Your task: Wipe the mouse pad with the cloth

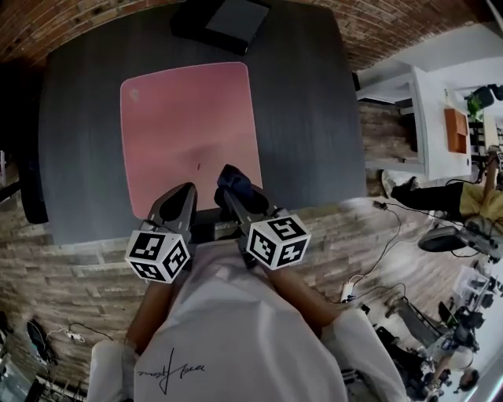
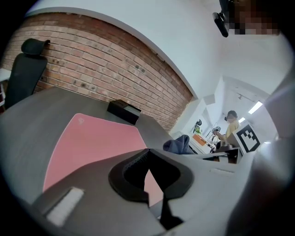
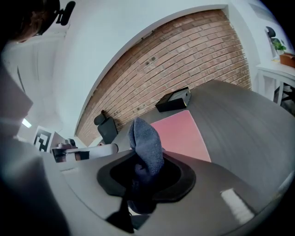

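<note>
A pink mouse pad (image 1: 191, 133) lies flat on the dark grey table (image 1: 314, 118); it also shows in the left gripper view (image 2: 92, 143) and the right gripper view (image 3: 182, 133). My right gripper (image 1: 234, 188) is shut on a dark blue cloth (image 1: 233, 180), bunched between its jaws (image 3: 145, 150) and hovering over the pad's near right corner. My left gripper (image 1: 182, 196) is beside it over the pad's near edge, shut and empty. The cloth's tip (image 2: 179, 144) shows at the right in the left gripper view.
A black box (image 1: 222, 22) sits at the table's far edge behind the pad. A black office chair (image 2: 25, 69) stands at the left by the brick wall. White shelves (image 1: 428, 118) and a seated person (image 1: 452, 196) are off to the right, with cables on the floor.
</note>
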